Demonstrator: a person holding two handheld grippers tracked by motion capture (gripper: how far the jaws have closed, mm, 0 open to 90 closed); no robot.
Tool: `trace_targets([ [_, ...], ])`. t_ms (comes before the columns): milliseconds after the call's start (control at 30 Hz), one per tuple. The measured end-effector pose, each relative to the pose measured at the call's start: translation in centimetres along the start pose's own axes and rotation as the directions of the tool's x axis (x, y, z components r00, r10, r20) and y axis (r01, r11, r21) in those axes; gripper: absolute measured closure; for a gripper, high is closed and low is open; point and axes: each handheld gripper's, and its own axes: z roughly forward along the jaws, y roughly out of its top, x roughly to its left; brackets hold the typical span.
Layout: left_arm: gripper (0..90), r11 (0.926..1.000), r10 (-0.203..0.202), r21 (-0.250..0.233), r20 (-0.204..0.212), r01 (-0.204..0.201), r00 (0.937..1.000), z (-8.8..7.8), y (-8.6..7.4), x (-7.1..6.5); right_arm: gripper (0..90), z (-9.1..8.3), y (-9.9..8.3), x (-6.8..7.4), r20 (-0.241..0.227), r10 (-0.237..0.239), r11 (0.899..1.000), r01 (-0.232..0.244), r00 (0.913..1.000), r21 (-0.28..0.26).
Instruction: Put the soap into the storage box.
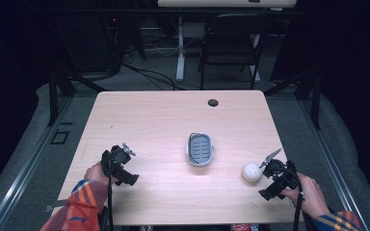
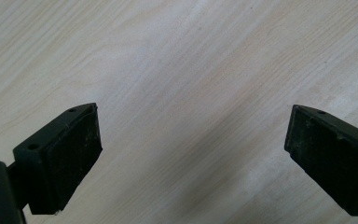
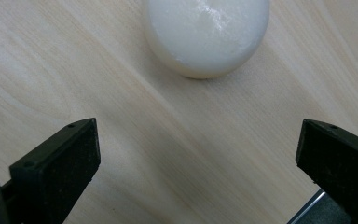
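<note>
A white ball [image 1: 251, 172] is seen on the wooden table [image 1: 164, 120], well to the right of the small grey dish [image 1: 200, 149] that lies near the table's middle. The ball lies nearer the person's edge than the dish does.

The right gripper [image 1: 270, 168] is held just beside the ball, on the side away from the dish, with the person's right hand [image 1: 308, 192] behind it. In the right gripper view the ball [image 3: 207, 35] is seen ahead of the jaws, which are spread wide with only bare wood between them; nothing is gripped and the ball is not touched by either pad.

The left gripper [image 1: 120, 161] is held well to the left of the dish, over bare table. In the left gripper view [image 2: 191, 140] its jaws are likewise spread wide, with nothing between them.
</note>
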Motion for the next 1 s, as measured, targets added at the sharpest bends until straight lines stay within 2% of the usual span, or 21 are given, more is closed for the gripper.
trace_targets([
  [167, 3.8, 0.9999, 0.007, 0.007, 0.005, -0.007, 1.0, 0.04, -0.03, -0.04, 0.0, 0.05, -0.01, 0.04, 0.001, 0.003, 1.0, -0.003, 1.0, -0.002],
  [200, 3.9, 1.0, 0.001, 0.002, -0.002, -0.001, 1.0, 0.07, -0.11, -0.04, 0.0, 0.21, 0.01, 0.13, -0.002, 0.012, 1.0, -0.012, 0.9999, -0.016],
  [233, 3.9, 1.0, -0.005, 0.006, 0.002, 0.005, 1.0, 0.03, -0.16, 0.02, 0.0, 0.08, 0.15, 0.1, 0.016, -0.006, 1.0, 0.006, 0.9999, 0.012],
  [267, 4.0, 1.0, -0.007, 0.006, 0.002, 0.006, 1.0, 0.01, -0.19, 0.06, 0.0, 0.49, 0.04, 0.25, -0.001, 0.024, 0.999, -0.024, 0.9997, -0.026],
  [300, 4.0, 1.0, -0.005, 0.005, -0.001, 0.005, 1.0, -0.01, -0.18, 0.07, 0.0, 0.31, 0.21, 0.04, 0.006, -0.007, 1.0, 0.007, 1.0, 0.011],
  [367, 4.0, 1.0, 0.0, 0.007, 0.003, 0.0, 1.0, 0.09, -0.01, -0.05, 0.0, 0.19, 0.21, 0.03, 0.007, -0.013, 1.0, 0.013, 0.9999, 0.022],
  [467, 4.0, 0.9999, 0.004, 0.012, 0.003, -0.004, 1.0, 0.19, 0.03, -0.1, 0.0, 0.22, 0.11, 0.07, 0.003, 0.0, 1.0, 0.0, 1.0, 0.004],
  [600, 4.2, 1.0, 0.0, 0.009, 0.001, 0.0, 1.0, 0.15, -0.06, 0.03, 0.0, 0.17, 0.24, -0.04, -0.004, -0.007, 1.0, 0.007, 1.0, 0.022],
  [800, 4.2, 0.9999, 0.002, 0.013, 0.007, -0.002, 1.0, 0.28, -0.01, 0.0, 0.0, 0.06, 0.27, -0.02, -0.007, 0.002, 1.0, -0.002, 1.0, -0.008],
  [867, 4.2, 0.9999, 0.005, 0.015, 0.006, -0.005, 1.0, 0.31, 0.01, -0.02, 0.0, -0.03, 0.35, -0.13, -0.007, -0.014, 1.0, 0.014, 0.9999, 0.005],
  [900, 4.2, 0.9998, 0.009, 0.02, 0.006, -0.01, 0.9999, 0.28, 0.04, -0.01, 0.0, 0.03, 0.39, -0.14, -0.01, 0.002, 1.0, -0.002, 0.9999, -0.012],
  [1000, 4.2, 0.9998, 0.006, 0.019, 0.01, -0.007, 0.9999, 0.34, 0.06, -0.06, 0.0, 0.04, 0.44, -0.26, -0.016, 0.002, 1.0, -0.002, 0.9999, -0.017],
])
